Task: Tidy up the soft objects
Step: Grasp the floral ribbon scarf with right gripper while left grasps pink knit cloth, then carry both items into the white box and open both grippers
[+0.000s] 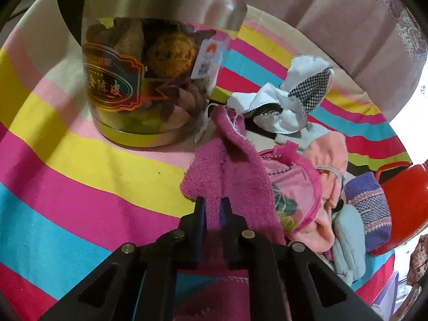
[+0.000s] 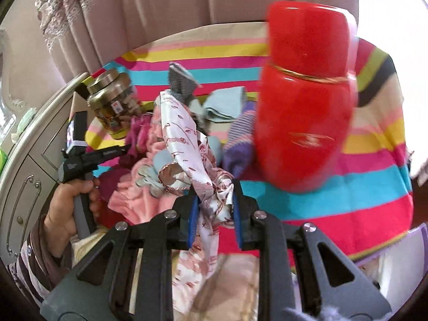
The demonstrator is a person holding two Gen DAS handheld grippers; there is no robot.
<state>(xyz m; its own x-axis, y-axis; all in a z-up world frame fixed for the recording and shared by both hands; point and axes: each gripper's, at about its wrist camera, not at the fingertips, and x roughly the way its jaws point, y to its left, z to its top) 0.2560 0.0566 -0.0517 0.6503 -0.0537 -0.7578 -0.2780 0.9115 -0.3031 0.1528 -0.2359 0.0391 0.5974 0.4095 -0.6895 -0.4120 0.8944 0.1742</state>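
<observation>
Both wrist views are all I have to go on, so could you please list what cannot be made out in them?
- Left wrist view: the magenta knit piece runs under the left gripper, so its near end is hidden.
- Left wrist view: the red container is cut by the frame edge.
- Right wrist view: the red container is motion-blurred; its gold marking is unreadable.
- Right wrist view: the right gripper hides the patterned scarf lower down.
- The jar label is too small there.

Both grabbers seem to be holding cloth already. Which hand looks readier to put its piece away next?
Probably the right gripper: its printed scarf hangs lifted off the pile. The left gripper pinches a magenta knit lying on the heap.
</observation>
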